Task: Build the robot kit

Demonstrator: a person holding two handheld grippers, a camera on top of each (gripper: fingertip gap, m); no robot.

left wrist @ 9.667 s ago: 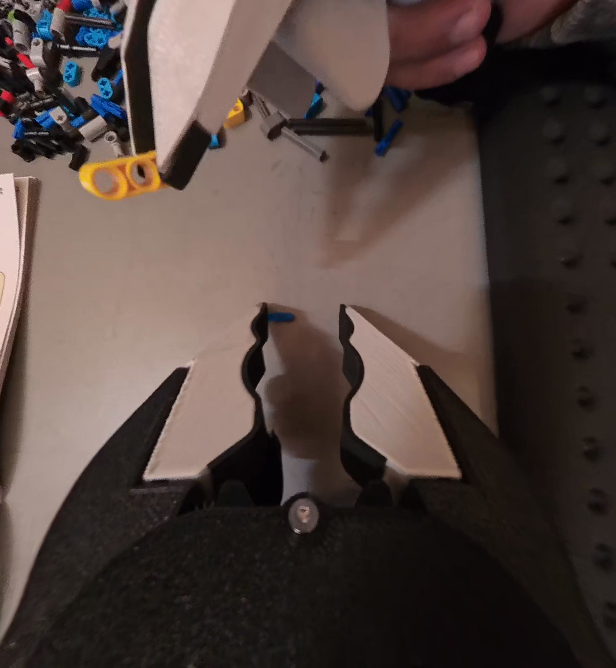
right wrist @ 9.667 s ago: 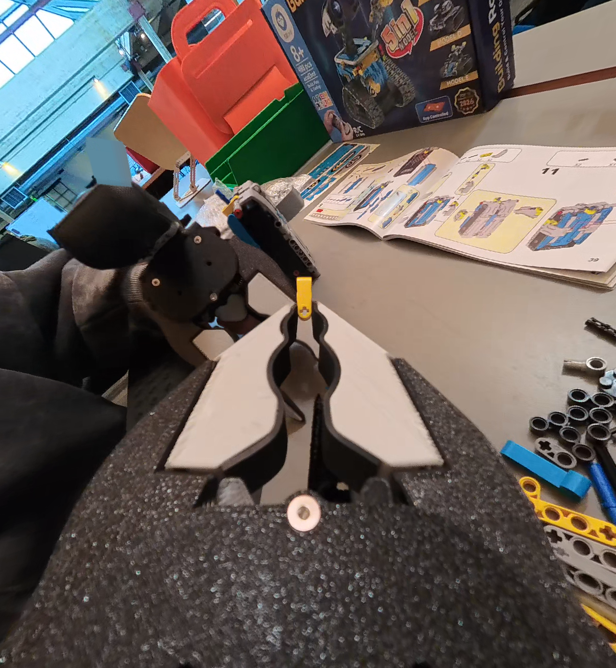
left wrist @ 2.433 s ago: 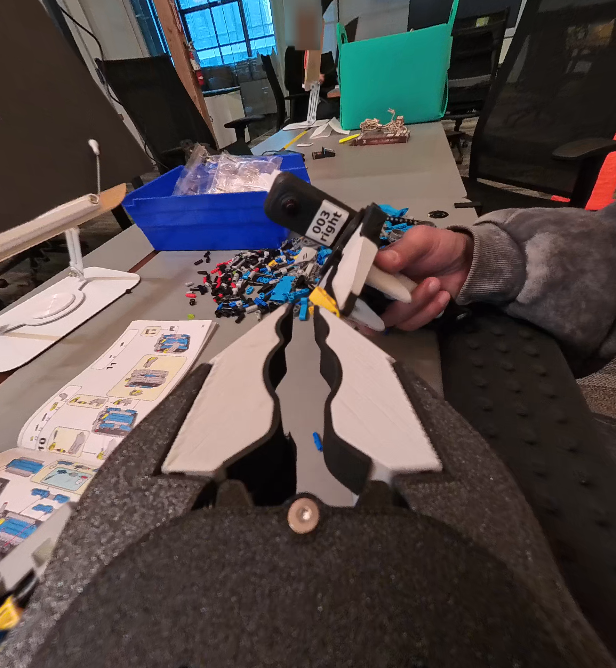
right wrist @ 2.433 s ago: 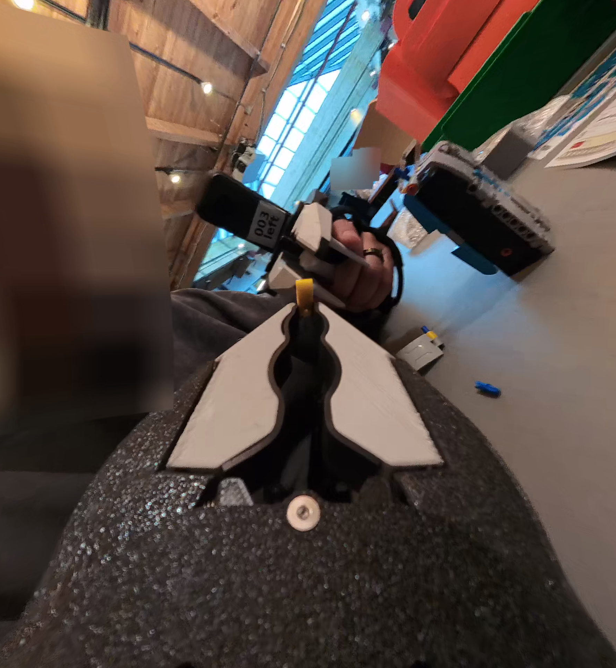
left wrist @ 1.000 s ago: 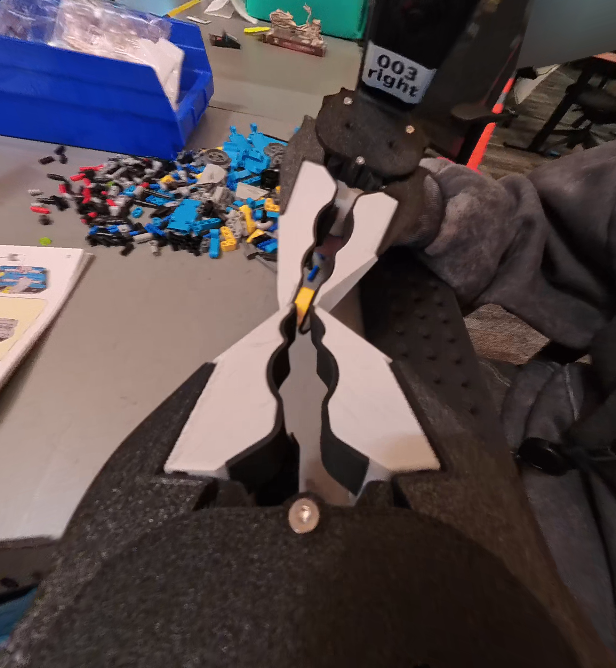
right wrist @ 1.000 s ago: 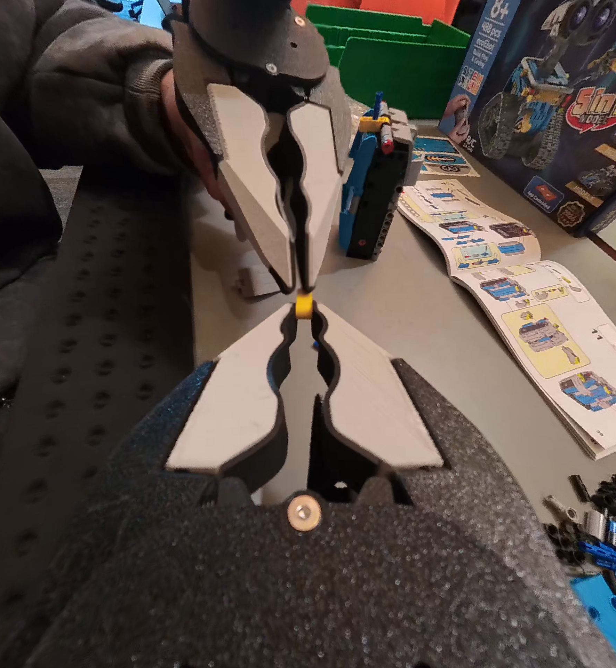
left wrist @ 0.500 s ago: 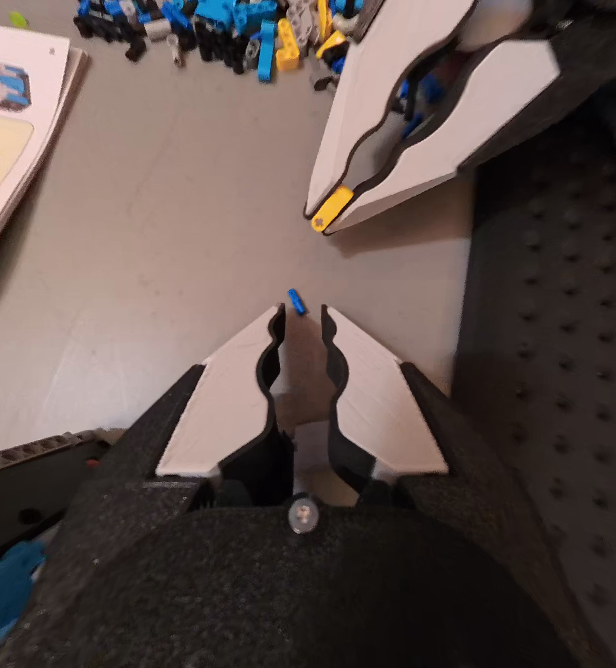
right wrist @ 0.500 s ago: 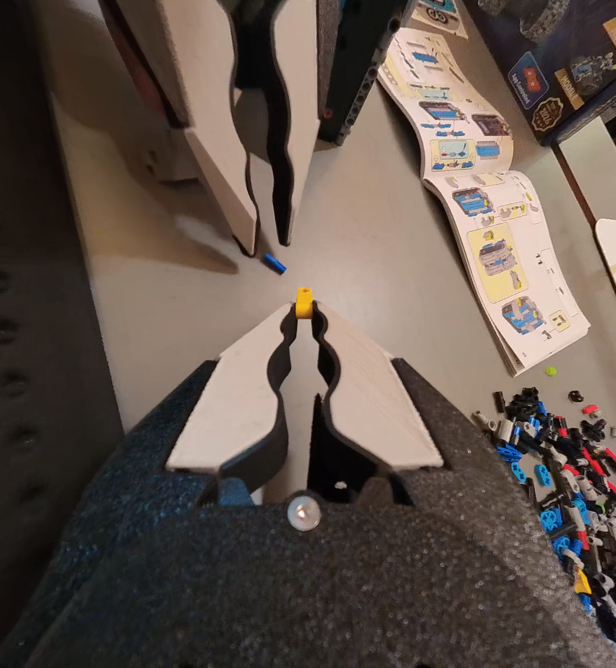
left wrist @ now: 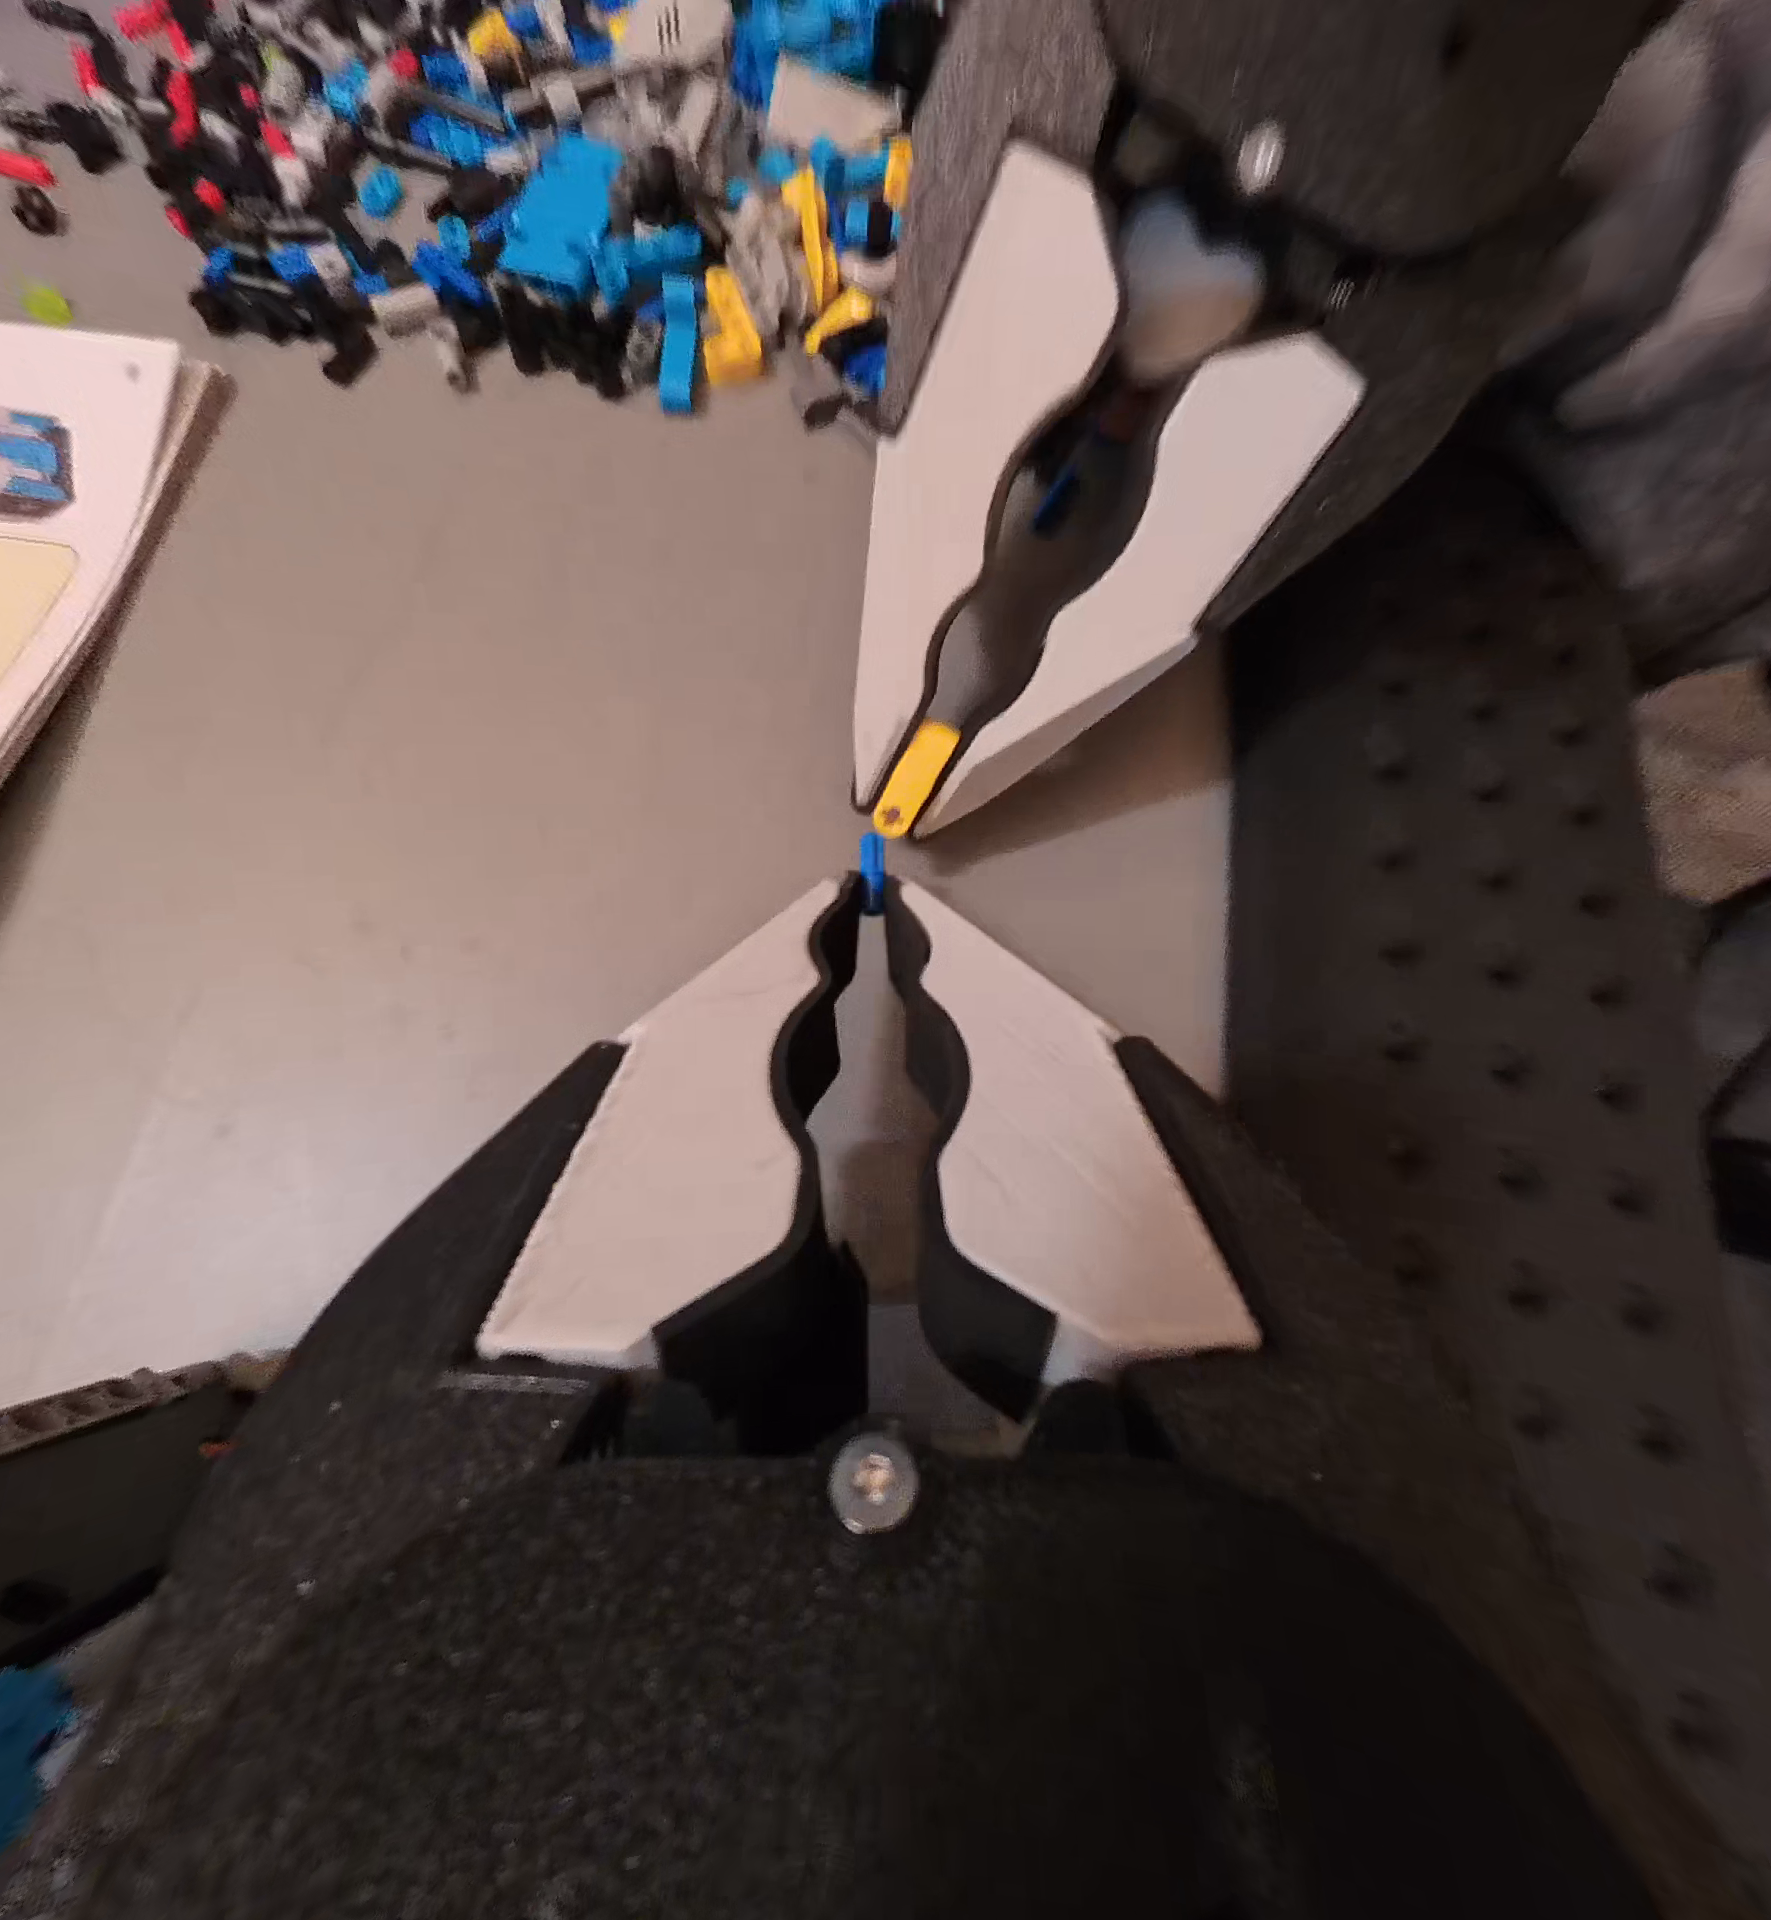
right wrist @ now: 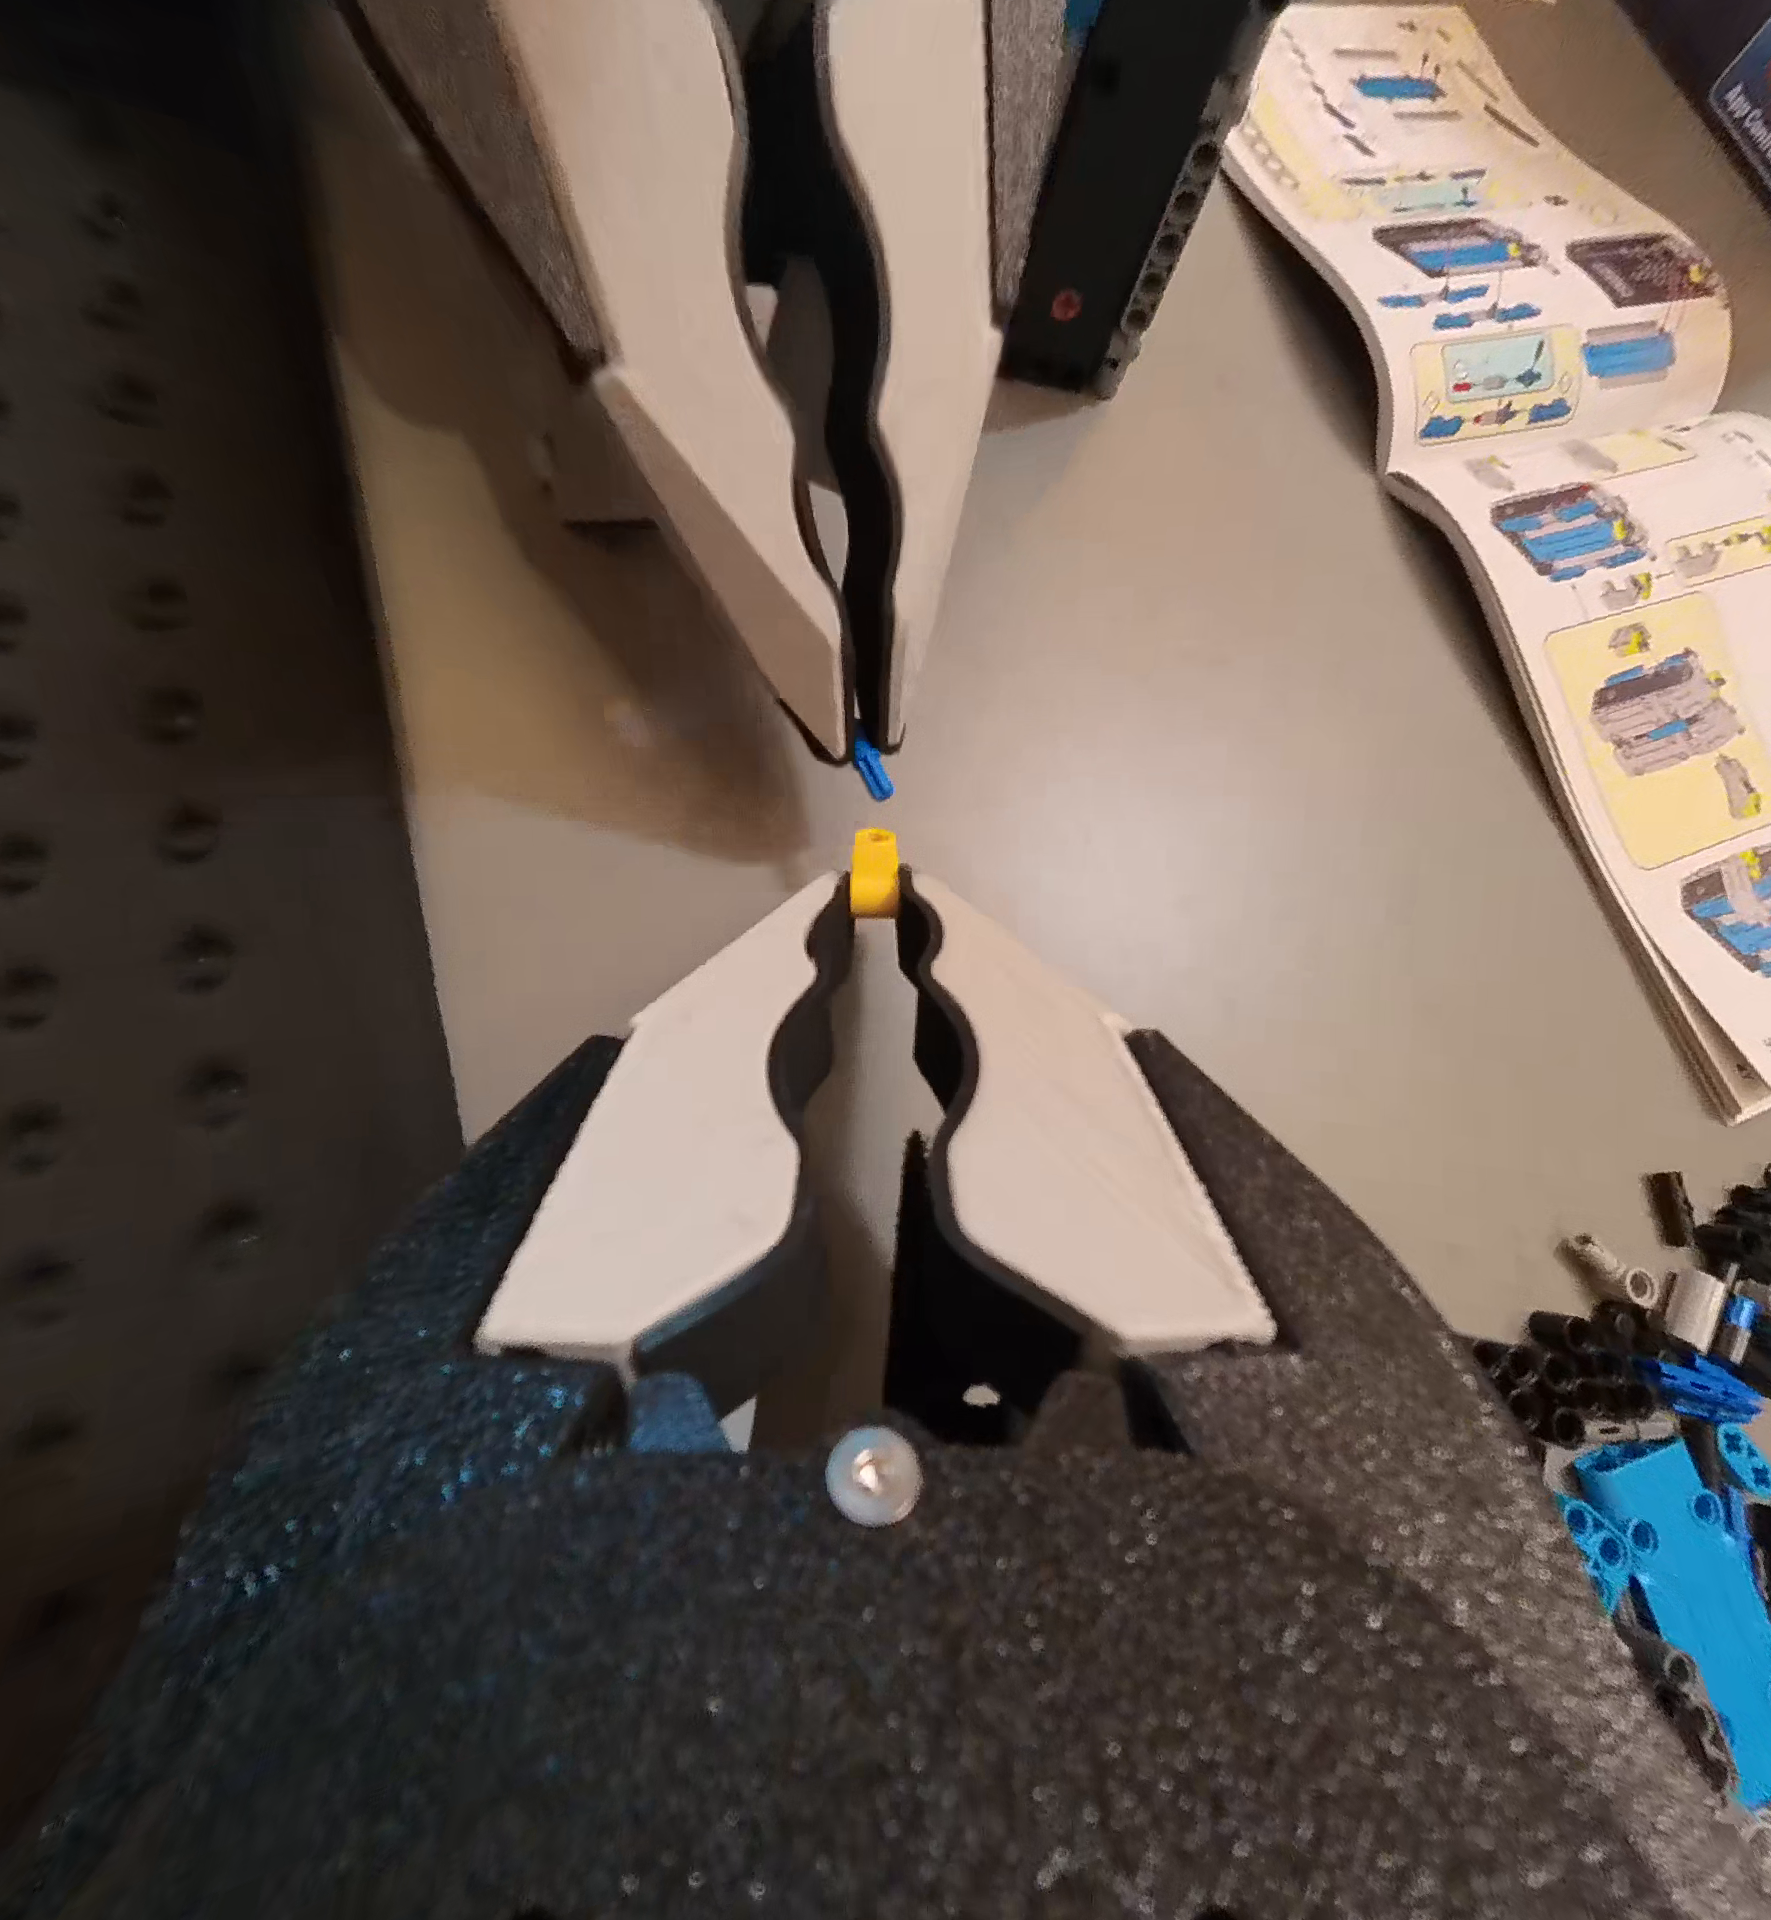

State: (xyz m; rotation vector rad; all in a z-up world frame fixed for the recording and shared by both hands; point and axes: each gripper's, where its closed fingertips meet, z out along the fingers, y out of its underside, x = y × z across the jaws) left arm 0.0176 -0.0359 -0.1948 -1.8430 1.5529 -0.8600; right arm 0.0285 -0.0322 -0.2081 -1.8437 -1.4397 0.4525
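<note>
Left gripper (left wrist: pixel 870 891) has its jaws pressed nearly together, pinching a blue pin (left wrist: pixel 872 864) at the very tips. The pin sticks out fwd past the tips, long axis roughly in line w/ the fingers.

Right gripper (right wrist: pixel 873 896) is likewise closed, pinching a yellow connector (right wrist: pixel 873 873) at its tips. The connector's free end pokes out fwd, w/ a small hole in that end.

Key relation: the two grippers meet tip to tip over the grey table (left wrist: pixel 507 665). In the left wrist view the right gripper comes in from upper right, its yellow connector (left wrist: pixel 912 774) angled down-left, end just beside the pin's free end; touching or a hair apart, can't tell. In the right wrist view the left gripper comes down from above, blue pin (right wrist: pixel 870 774) tilted a bit down-right, w/ a small gap between it and the connector hole. Pin axis and hole look near aligned but not quite square.

Around them: loose pile of parts (left wrist: pixel 507 208), blue, black, yellow, red, grey, lies beyond on the table; same pile shows at lower right in the right wrist view. Open booklet (right wrist: pixel 1587 582) lies to the side. A black block (right wrist: pixel 1099 239) stands behind the left gripper. Dark studded mat (left wrist: pixel 1483 935) runs along the table edge. No bin or tray in view; nothing sits in any container here.
</note>
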